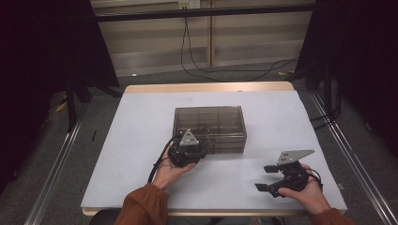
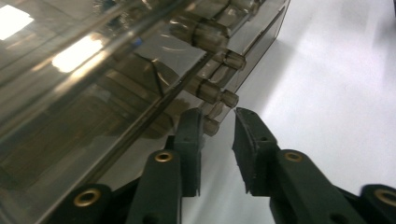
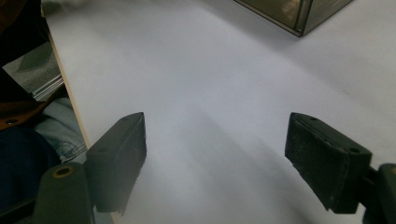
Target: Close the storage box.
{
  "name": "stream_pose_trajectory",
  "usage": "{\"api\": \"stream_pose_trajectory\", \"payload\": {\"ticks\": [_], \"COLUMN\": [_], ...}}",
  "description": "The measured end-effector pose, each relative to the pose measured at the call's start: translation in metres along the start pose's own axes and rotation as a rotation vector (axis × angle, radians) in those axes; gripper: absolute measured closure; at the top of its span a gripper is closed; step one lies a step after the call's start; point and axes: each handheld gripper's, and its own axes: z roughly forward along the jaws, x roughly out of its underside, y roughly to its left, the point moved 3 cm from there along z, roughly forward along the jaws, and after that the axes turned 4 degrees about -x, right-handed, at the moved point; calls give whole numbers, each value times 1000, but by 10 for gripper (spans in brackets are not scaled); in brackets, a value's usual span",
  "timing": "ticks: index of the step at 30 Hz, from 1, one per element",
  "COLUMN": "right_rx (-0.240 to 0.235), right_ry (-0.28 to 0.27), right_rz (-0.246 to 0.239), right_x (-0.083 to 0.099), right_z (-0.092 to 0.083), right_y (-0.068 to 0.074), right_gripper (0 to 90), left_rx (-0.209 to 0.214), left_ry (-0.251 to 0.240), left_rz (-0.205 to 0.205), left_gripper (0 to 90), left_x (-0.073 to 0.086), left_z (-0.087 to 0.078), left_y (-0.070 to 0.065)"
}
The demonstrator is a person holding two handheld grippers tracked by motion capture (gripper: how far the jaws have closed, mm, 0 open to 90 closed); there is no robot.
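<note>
A smoky clear plastic drawer box (image 1: 209,122) stands in the middle of the white table (image 1: 136,140). My left gripper (image 1: 188,148) is at the box's near front face. In the left gripper view its jaws (image 2: 218,119) stand a little apart, open. A small clear drawer knob (image 2: 212,126) lies just ahead of the tips, beside the left one, and the pads do not press on it. Above it runs a row of further knobs (image 2: 212,91). My right gripper (image 1: 265,178) rests near the table's front right, wide open with nothing between its jaws (image 3: 217,130).
A corner of the box (image 3: 299,14) shows at the top of the right gripper view. The table's front edge (image 3: 70,93) runs close to the right gripper's left jaw. Black stands and cables (image 1: 197,70) lie on the floor beyond the table.
</note>
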Motion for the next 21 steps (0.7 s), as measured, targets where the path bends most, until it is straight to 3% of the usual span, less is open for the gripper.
{"api": "stream_pose_trajectory", "payload": {"ticks": [5, 10, 16, 21], "right_rx": [2, 3, 10, 13], "right_ry": [-6, -14, -20, -32], "right_rz": [0, 7, 10, 14], "right_x": [0, 0, -1, -2], "right_z": [-1, -1, -2, -2], "right_y": [0, -1, -1, -2], "right_gripper": [204, 200, 198, 196], "left_rx": [1, 29, 43, 65], "left_ry": [21, 1, -6, -19], "left_rz": [12, 26, 23, 23], "left_gripper": [629, 560, 376, 280], "left_x": [0, 0, 0, 4], "left_z": [-2, -12, -28, -41], "left_y": [-2, -4, -7, -9]}}
